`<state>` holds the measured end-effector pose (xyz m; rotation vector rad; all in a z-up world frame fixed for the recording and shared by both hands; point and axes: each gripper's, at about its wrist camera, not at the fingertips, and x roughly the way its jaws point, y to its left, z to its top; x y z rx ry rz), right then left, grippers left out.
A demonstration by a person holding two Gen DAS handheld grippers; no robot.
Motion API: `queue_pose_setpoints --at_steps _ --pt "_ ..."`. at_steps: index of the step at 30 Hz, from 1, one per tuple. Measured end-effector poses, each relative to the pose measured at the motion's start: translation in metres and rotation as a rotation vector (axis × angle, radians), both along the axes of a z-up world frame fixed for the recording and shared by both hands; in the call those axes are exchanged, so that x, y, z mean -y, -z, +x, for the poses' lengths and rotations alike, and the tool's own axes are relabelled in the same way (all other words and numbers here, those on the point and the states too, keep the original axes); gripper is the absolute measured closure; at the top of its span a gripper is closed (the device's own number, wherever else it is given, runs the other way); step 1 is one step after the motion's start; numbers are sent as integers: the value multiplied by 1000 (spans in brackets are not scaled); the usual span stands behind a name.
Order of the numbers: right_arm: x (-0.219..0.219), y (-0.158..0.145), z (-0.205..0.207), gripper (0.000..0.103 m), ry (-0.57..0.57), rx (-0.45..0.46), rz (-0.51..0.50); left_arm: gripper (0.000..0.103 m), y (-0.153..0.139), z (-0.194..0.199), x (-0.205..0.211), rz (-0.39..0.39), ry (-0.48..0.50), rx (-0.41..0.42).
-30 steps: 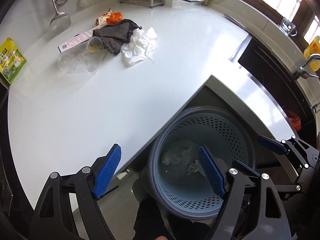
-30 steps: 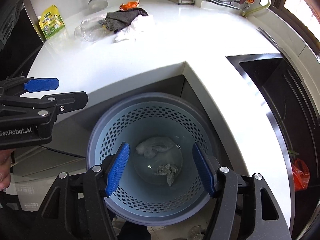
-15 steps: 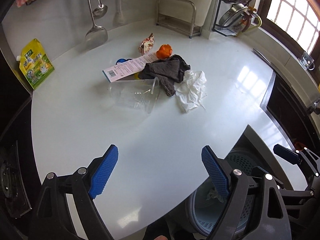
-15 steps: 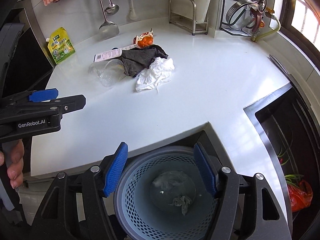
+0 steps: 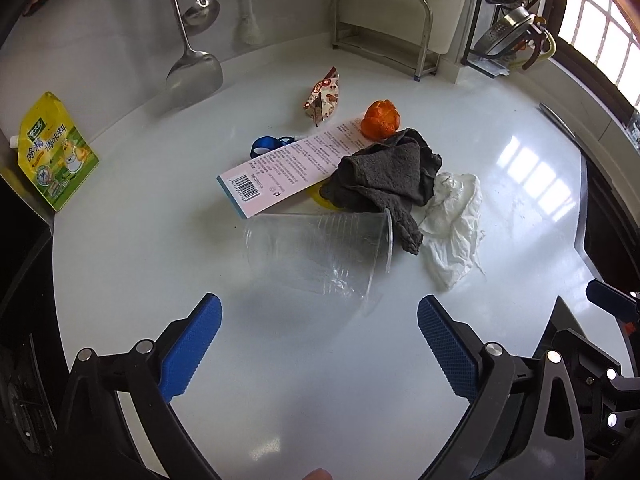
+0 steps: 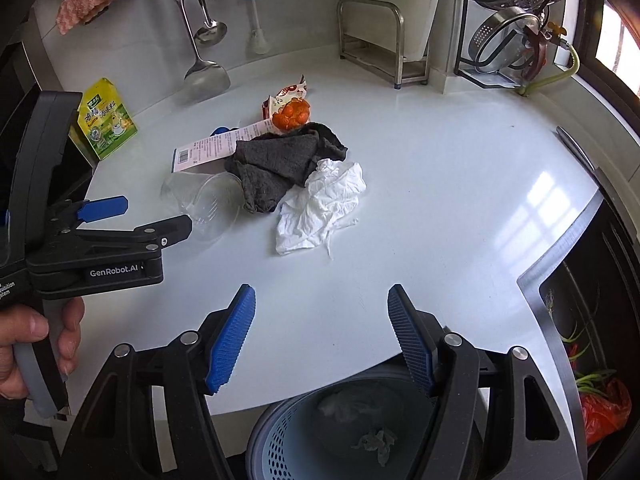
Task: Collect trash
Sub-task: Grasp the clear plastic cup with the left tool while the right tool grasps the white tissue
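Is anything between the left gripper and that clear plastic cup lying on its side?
Nothing visible blocks it. The left gripper has just been opening, nothing between its jaws, and only bare white countertop lies before the clear plastic cup. A corner of the dark grey cloth drapes over the cup's rim on the far side.

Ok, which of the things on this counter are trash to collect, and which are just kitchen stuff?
Trash: clear plastic cup, white tissue, pink carton, snack wrapper, orange peel; all go into the bin.

Lying about: yellow seasoning pouch, hanging spatula, metal rack. Grey cloth: unclear.
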<state>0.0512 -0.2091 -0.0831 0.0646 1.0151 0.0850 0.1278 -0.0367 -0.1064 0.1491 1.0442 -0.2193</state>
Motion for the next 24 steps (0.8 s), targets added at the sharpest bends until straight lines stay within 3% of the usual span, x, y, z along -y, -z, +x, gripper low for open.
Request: queue_pose_setpoints --at_steps 10,12,16,18,24 --pt "7 22 49 37 68 -41 18 7 31 42 -4 22 26 -40" --pt "9 24 59 37 76 -44 20 13 34 46 -3 21 33 -43" --pt "10 29 76 37 84 -60 36 42 35 50 -5 13 46 -45" --pt "10 33 86 37 87 -68 42 49 32 50 -8 4 49 -40" --pt "8 49 114 37 94 -114 73 56 25 46 -22 -17 32 -42"
